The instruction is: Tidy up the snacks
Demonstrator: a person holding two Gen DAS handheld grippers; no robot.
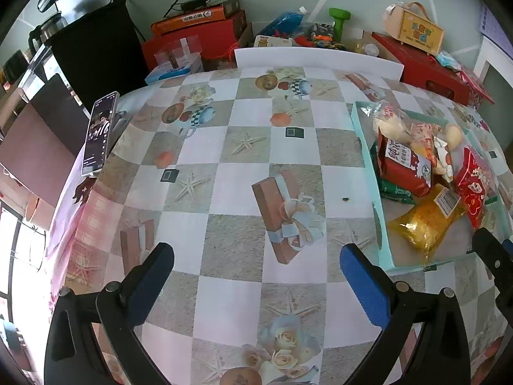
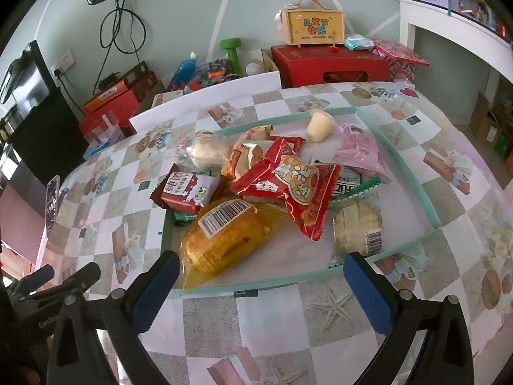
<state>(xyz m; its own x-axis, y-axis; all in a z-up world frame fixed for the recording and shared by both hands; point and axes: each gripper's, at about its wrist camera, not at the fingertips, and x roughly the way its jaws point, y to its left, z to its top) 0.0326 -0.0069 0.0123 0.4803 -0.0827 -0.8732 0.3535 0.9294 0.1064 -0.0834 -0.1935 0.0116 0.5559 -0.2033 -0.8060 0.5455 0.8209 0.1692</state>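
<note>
The snacks lie heaped in a shallow pale green tray (image 2: pixel 426 205) on the checked tablecloth (image 1: pixel 224 192), and the pile leans toward its left side. The yellow packet (image 2: pixel 224 240) overhangs the near left rim; a dark red packet (image 2: pixel 186 189) pokes past the left wall. A large red bag (image 2: pixel 288 189) sits on top of the others, a pink packet (image 2: pixel 359 150) lies far right, and a pale round bun (image 2: pixel 319 125) lies far. The right gripper (image 2: pixel 259 288) is wide open and empty near the tray; the left gripper (image 1: pixel 256 282), likewise open and empty, faces bare cloth. Risk: a careless nudge could tip the overhanging packets out, or slide the light tray. The packets beneath are likely crushable, though their contents cannot be confirmed.
</note>
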